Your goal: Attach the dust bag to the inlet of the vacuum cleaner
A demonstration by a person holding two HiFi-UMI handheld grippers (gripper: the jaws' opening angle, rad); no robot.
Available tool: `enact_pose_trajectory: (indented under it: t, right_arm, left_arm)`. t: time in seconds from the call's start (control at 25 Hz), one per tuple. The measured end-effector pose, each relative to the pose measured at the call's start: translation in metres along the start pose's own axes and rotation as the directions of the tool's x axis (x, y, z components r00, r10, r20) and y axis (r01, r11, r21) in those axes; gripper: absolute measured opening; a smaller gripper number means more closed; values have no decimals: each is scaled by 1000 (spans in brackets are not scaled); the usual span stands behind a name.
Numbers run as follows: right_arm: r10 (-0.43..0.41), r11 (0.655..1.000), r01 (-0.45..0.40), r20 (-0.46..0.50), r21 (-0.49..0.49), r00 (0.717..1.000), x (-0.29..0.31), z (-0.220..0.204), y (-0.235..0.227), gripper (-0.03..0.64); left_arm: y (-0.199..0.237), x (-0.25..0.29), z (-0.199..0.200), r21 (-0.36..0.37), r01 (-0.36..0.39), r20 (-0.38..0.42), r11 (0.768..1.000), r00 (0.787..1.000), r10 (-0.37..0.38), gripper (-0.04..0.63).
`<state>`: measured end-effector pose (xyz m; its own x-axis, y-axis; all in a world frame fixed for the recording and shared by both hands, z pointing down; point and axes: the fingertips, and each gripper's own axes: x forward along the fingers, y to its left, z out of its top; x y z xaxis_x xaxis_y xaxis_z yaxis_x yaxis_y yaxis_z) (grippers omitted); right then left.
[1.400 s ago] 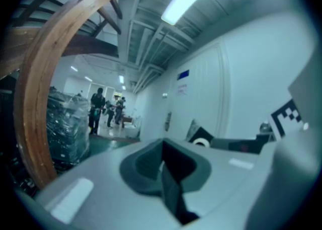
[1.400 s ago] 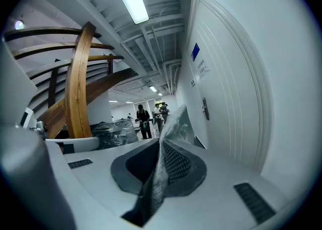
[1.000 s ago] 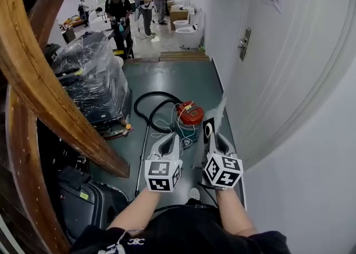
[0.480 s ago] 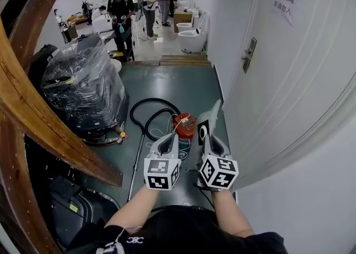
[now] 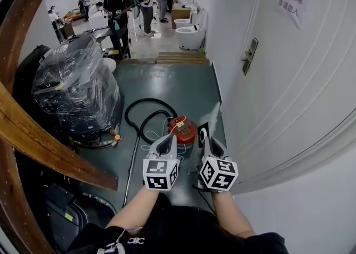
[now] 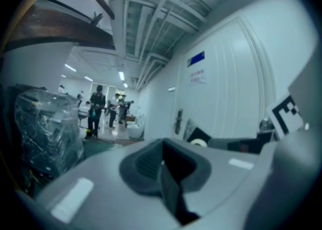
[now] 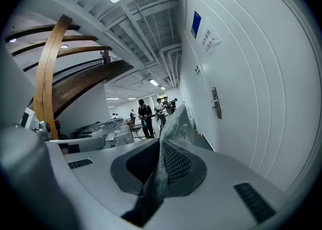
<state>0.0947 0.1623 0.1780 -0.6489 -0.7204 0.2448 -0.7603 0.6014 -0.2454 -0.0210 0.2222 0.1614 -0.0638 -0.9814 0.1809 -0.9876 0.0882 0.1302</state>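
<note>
Dust bag (image 5: 213,115): clamped in right gripper (image 5: 208,143), standing upright, just right of vacuum cleaner (image 5: 182,128)
Left gripper (image 5: 167,146): jaws together, empty, near vacuum cleaner's left side
Nearer hand: right

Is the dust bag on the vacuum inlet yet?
Off. The dust bag stands pinched in the right gripper, its collar hole bare, apart from the red vacuum cleaner.

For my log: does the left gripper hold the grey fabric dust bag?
No, the left gripper is shut empty; the right gripper clamps the dust bag.
</note>
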Motion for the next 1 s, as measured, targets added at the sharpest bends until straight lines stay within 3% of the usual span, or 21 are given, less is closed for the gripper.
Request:
enact_pose_trajectory:
  t: [0.28, 0.48, 0.8, 1.0]
  right_arm:
    - [-45, 999, 45, -15, 16, 999, 64, 3, -21, 20]
    - [-111, 993, 111, 10, 29, 994, 116, 16, -35, 19]
    - [-235, 969, 232, 27, 80, 972, 197, 50, -49, 19]
    - [-292, 954, 289, 25, 86, 956, 226, 58, -52, 18]
  left_arm:
    - [28, 73, 1, -25, 46, -14, 999, 999, -47, 0]
    - [53, 140, 14, -15, 127, -11, 992, 992, -127, 0]
    - [93, 232, 45, -7, 253, -45, 967, 966, -253, 0]
    - [110, 271, 43, -30, 307, -77, 951, 948, -308, 0]
